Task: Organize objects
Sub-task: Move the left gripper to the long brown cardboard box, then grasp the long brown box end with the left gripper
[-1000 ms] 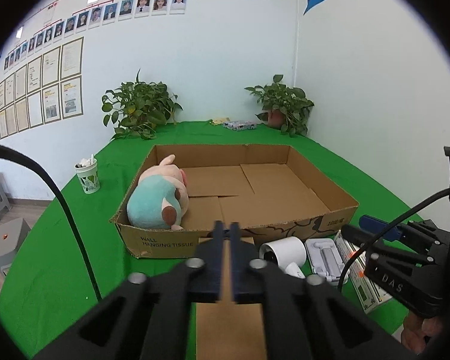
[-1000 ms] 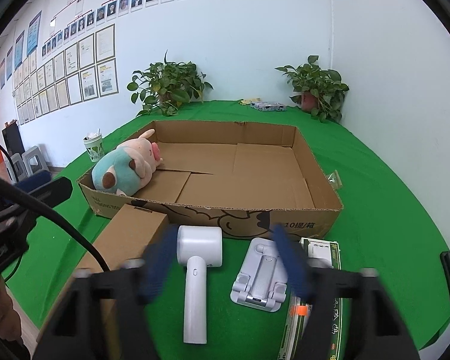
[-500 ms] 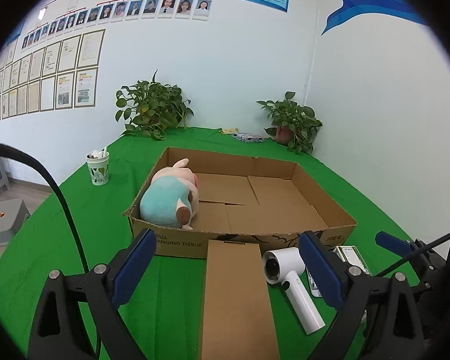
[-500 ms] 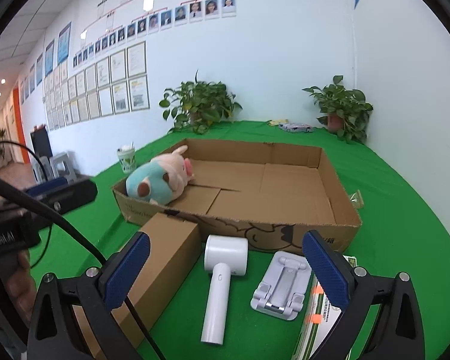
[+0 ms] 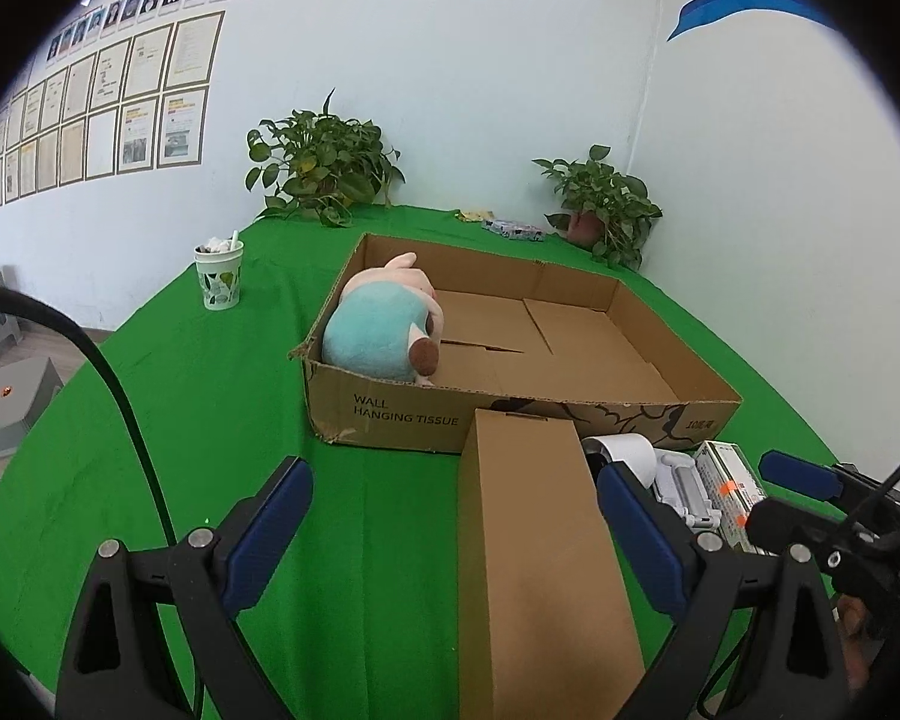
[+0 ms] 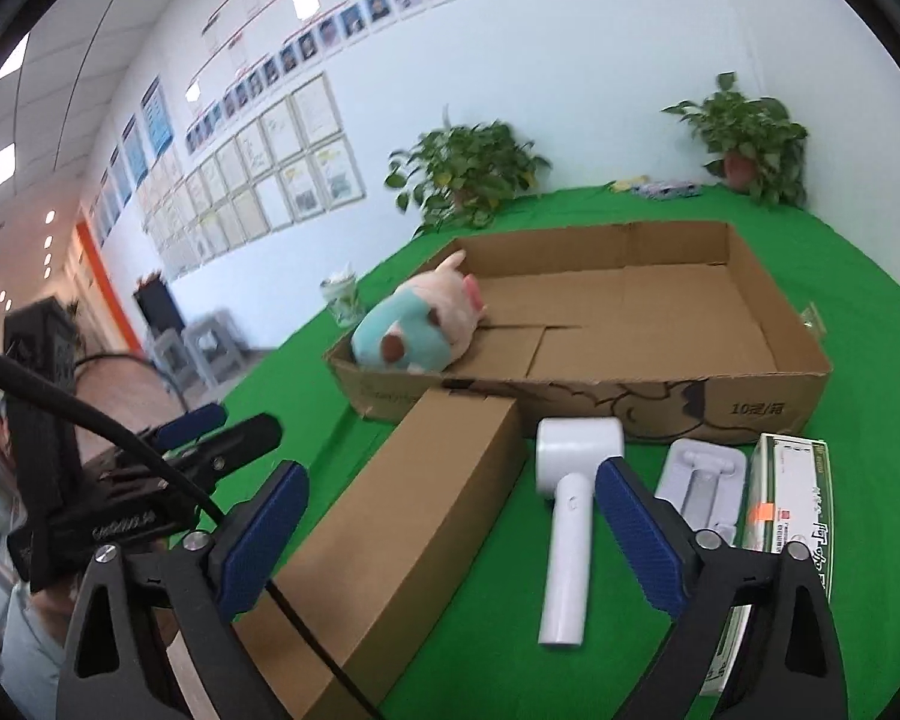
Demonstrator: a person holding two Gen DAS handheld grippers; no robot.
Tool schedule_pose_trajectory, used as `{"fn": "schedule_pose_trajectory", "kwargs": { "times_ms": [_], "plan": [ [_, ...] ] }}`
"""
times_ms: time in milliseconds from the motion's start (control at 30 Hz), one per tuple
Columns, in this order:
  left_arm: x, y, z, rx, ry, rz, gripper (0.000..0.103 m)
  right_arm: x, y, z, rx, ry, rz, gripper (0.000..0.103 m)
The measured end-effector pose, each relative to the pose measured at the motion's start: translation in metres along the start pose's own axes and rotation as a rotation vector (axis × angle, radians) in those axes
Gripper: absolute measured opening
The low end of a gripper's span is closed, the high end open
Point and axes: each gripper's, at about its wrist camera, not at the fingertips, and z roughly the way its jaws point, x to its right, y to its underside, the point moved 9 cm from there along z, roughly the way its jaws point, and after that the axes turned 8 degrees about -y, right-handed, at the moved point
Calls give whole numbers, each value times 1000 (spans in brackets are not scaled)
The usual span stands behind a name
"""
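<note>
A: Where was the long box (image 5: 540,564) at that moment?

B: It lay flat on the green cloth (image 5: 222,396), and its far end was touching, or almost touching, the near wall of the open carton (image 5: 390,414). In the left wrist view the left gripper (image 5: 453,531) was above its near part. The jaws had just been opening and stood wide; the box was between the fingers, but the blue pads (image 5: 267,531) did not press on it.

A: And the right gripper (image 6: 450,534)?

B: Its jaws were also released, though they had just been closing a little. Between them I saw the right edge of the long box and the handle of the white dryer (image 6: 570,516), and neither one was touched.

A: What else was near?

B: To the right of the dryer lay a white stand (image 6: 699,483), and then a green-white packet (image 6: 789,498) just beside it. Inside the carton a plush pig (image 5: 384,330) lay in the near left corner. Left of the carton, well apart, stood a cup (image 5: 219,273). Two plants (image 5: 321,165) stood at the far wall.
</note>
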Motion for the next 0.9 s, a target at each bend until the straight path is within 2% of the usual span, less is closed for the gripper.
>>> {"fn": "schedule_pose_trajectory", "kwargs": {
  "times_ms": [33, 100, 133, 167, 200, 333, 400, 433, 500, 600, 667, 733, 900],
  "plan": [
    [-1, 3, 0, -7, 8, -1, 96, -10, 2, 1, -22, -21, -9, 87],
    [-4, 11, 3, -29, 19, 1, 96, -31, 13, 4, -69, -84, -16, 67],
    [-4, 15, 4, -45, 28, 3, 96, -40, 19, 6, -90, -104, -19, 63],
    [-5, 19, 6, -60, 38, 4, 96, -46, 26, 10, -111, -105, -19, 53],
    [-6, 25, 9, -79, 50, 2, 96, -49, 32, 15, -131, -105, -9, 48],
    [-9, 45, 21, -183, 108, -35, 95, -43, 68, 39, -261, -129, 128, 48],
    [-9, 54, 26, -235, 159, -62, 95, -43, 82, 45, -297, -146, 158, 51],
    [-8, 58, 27, -260, 192, -75, 95, -44, 86, 47, -308, -153, 167, 56],
    [-7, 64, 31, -304, 253, -109, 95, -50, 91, 48, -318, -192, 176, 88],
    [-9, 66, 38, -363, 326, -185, 95, -67, 94, 48, -331, -263, 146, 103],
    [-9, 65, 43, -403, 382, -234, 95, -74, 96, 51, -347, -265, 129, 102],
    [-4, 68, 48, -453, 425, -254, 95, -75, 97, 57, -351, -217, 125, 103],
    [15, 89, 55, -590, 439, -211, 90, -75, 101, 72, -386, -123, 122, 102]
  ]
}}
